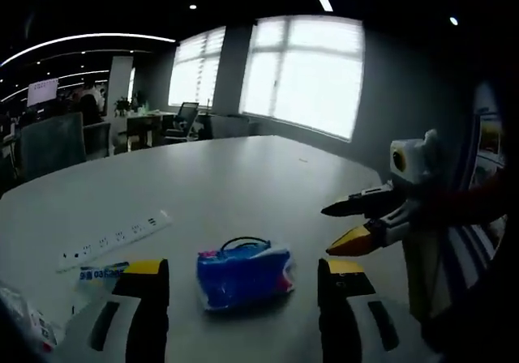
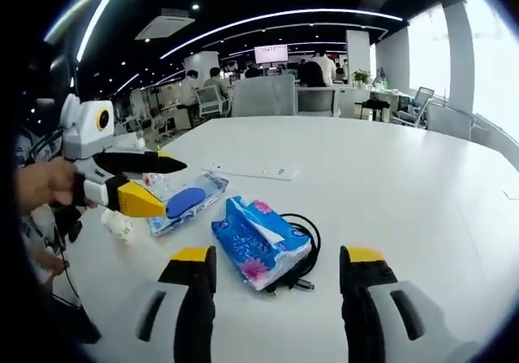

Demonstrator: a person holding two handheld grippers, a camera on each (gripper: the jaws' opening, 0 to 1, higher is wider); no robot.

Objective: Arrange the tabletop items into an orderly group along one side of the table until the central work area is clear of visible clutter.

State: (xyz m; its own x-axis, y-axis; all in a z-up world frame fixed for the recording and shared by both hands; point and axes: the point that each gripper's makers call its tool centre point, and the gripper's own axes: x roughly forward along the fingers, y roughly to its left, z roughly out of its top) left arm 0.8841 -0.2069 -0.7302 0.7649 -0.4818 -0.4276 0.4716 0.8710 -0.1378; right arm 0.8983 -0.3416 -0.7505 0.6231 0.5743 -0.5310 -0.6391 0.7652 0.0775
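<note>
Between both spread tools, crinkly blue tissue pack on coiled black cable

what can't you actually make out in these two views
- Black cable: right gripper view, mostly hidden under the blue tissue pack.
- Labelled packet: left gripper view, print too small, partly behind the left hand-held gripper.
- Clear pouch: right gripper view, contents blurred, its near end covered by that gripper's jaws.
</note>
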